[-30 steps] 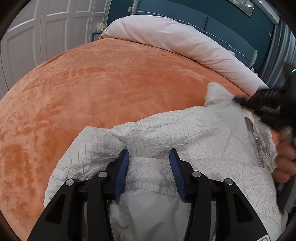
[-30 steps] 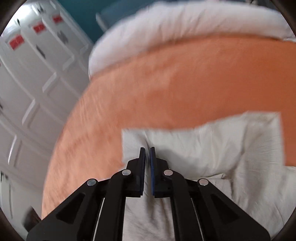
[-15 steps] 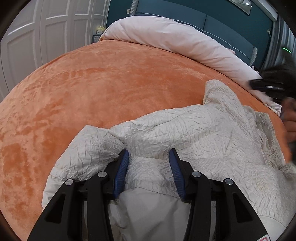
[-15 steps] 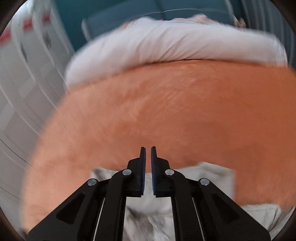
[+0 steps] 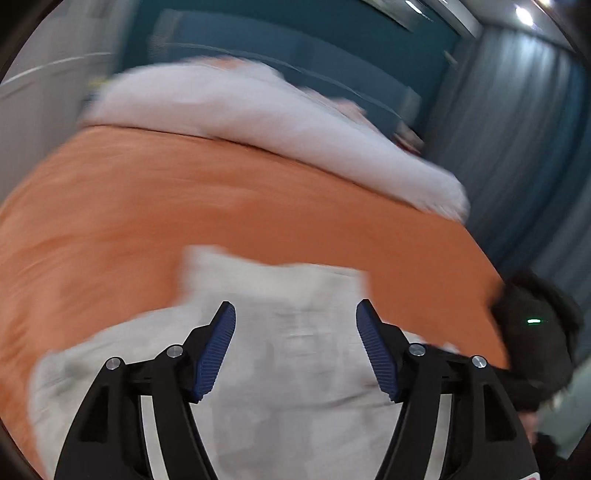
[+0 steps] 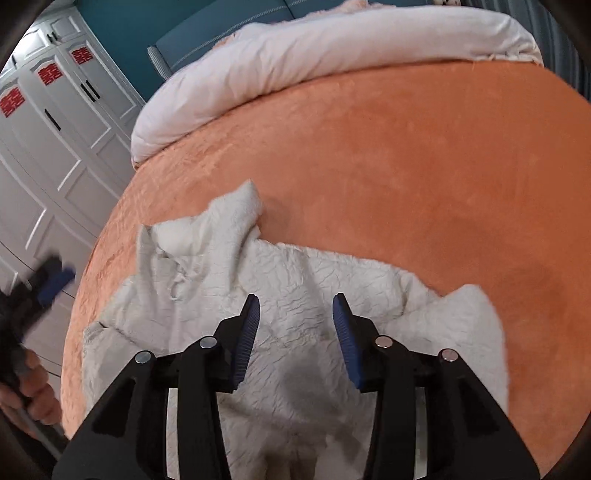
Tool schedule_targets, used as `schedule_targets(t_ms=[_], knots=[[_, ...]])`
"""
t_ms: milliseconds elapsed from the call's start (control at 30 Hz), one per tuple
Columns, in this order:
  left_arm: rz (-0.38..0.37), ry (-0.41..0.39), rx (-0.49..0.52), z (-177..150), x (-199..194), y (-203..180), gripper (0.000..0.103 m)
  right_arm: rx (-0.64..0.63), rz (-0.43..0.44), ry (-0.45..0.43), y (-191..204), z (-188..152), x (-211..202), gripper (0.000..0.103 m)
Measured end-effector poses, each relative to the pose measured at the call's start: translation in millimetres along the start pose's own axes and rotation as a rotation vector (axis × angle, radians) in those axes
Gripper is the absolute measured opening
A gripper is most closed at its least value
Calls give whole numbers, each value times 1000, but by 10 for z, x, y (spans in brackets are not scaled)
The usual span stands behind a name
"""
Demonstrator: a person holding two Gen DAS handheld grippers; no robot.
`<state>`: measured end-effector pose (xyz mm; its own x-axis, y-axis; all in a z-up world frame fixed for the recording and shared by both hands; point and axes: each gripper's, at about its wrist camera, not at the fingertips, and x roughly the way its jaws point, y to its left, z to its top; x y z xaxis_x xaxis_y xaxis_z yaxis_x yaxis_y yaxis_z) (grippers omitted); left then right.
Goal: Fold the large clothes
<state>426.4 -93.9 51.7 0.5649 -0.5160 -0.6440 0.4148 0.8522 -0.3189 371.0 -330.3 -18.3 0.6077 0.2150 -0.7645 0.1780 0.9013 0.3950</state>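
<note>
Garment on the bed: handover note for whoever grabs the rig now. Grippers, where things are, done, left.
Left gripper: open, nothing between the pads; jaws have just been opening; view blurred.
Right gripper: open, empty, above the garment; jaws have just been opening.
White crinkled garment: lying rumpled on the orange bedspread, near the front edge; rolled duvet at the far end.
Done: no clean fold visible.
Left: probably regrip and fold it.

Illumination is even, diffuse indoor light. The left wrist view is heavily motion-blurred: the orange bedspread (image 5: 258,206) smears sideways, and ceiling lamps (image 5: 524,13) glare above it. The right wrist view is sharp; a soft shadow lies on the cream garment (image 6: 306,380). Both views curve strongly near their dark rims.
</note>
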Motion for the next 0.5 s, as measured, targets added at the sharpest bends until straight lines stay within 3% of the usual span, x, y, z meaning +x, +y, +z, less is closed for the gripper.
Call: schedule_targets(t_ms=[33, 100, 200, 233, 300, 333, 433, 500], knots=[[-10, 42, 51, 71, 238, -211, 66, -3, 1, 8, -10, 5, 78, 40], [46, 102, 132, 137, 699, -494, 66, -4, 11, 28, -40, -47, 182, 35], [51, 239, 110, 122, 1252, -571, 60, -30, -3, 29, -64, -127, 268, 32], [44, 281, 71, 93, 1419, -545, 55, -35, 1, 21, -80, -169, 278, 32], [38, 331, 39, 33, 1611, -493, 20, -42, 3, 13, -75, -207, 301, 32], [70, 334, 26, 10, 1658, -447, 5, -47, 4, 8, -75, -221, 305, 32], [8, 253, -90, -3, 1512, -200, 4, -25, 21, -1, -103, -202, 281, 25], [8, 186, -96, -12, 1373, -178, 4, 21, 38, -22, -133, -152, 197, 9]])
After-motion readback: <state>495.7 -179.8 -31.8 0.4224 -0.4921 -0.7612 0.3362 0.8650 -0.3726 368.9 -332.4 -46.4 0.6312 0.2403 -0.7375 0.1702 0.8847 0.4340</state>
